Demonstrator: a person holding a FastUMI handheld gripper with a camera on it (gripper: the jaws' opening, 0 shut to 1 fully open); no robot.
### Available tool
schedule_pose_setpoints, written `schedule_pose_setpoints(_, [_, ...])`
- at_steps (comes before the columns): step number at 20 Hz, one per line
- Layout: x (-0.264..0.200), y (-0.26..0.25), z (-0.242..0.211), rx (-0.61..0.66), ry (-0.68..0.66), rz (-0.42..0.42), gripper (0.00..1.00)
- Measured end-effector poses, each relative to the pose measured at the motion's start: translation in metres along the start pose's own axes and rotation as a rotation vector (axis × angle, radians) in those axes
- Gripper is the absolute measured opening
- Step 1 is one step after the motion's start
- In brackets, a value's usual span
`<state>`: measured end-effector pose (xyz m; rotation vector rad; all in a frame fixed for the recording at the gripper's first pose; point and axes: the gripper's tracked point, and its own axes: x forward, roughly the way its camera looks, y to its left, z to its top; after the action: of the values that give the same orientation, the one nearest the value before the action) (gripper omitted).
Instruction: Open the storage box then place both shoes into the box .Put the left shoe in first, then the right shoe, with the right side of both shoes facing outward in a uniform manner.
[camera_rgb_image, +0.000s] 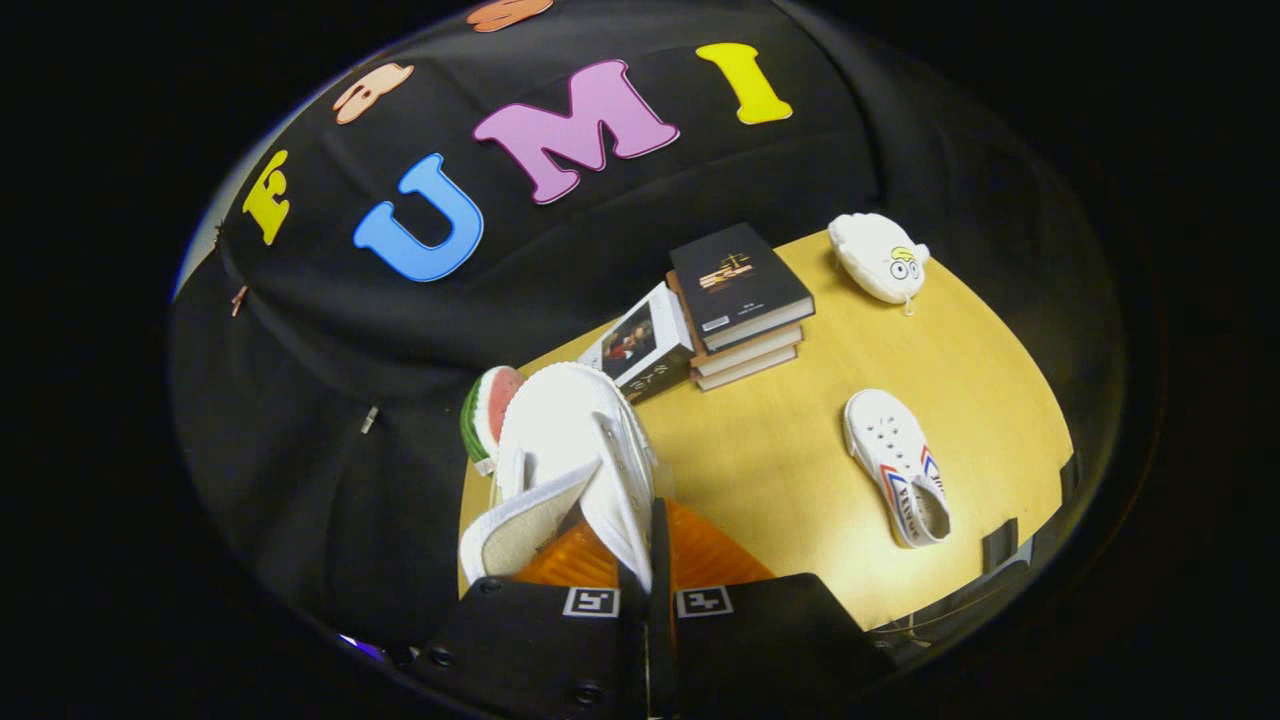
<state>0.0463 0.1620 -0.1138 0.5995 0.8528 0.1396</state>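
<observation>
- Fingers (648, 590) closed down to a narrow gap, both pressing on the collar edge of a white canvas shoe (575, 465); shoe is lifted clear of the bench, toe pointing away from the fingers, opening facing the camera.
- White insole tongue (520, 525) sticks out of the held shoe, on the left of the fingers.
- Orange ribbed translucent storage box (700, 555) sits directly under the held shoe, just ahead of the fingers at the near bench edge; can't tell from here whether its lid is open.
- Second white canvas shoe with red and blue side stripes (897, 468) lies on the yellow wooden bench (780, 450), well to the right of the fingers, apart from the box, toe pointing away and opening toward the near edge.
- Stack of books with a black hardcover on top (740, 300) at the far side of the bench, beyond the held shoe.
- White-covered book with a dark picture (640, 345) leans against the left of that stack.
- Watermelon-slice toy, green rind and red flesh (490, 410), partly hidden behind the held shoe.
- White plush pouch with cartoon eyes (880, 257) at the far right corner of the bench, well apart from the books.
</observation>
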Motion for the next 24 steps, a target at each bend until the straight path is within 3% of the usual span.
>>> schedule_pose_setpoints(8, [0.067, 0.081, -0.035, 0.033, 0.066, 0.016, 0.06])
schedule_pose_setpoints(19, [0.153, 0.095, -0.110, 0.129, 0.207, -0.120, 0.08])
schedule_pose_setpoints(21, [0.158, 0.098, -0.122, 0.098, 0.236, -0.117, 0.15])
schedule_pose_setpoints(23, [0.159, 0.114, -0.132, 0.108, 0.251, -0.069, 0.30])
schedule_pose_setpoints(24, [0.156, 0.132, -0.130, 0.136, 0.255, -0.008, 0.45])
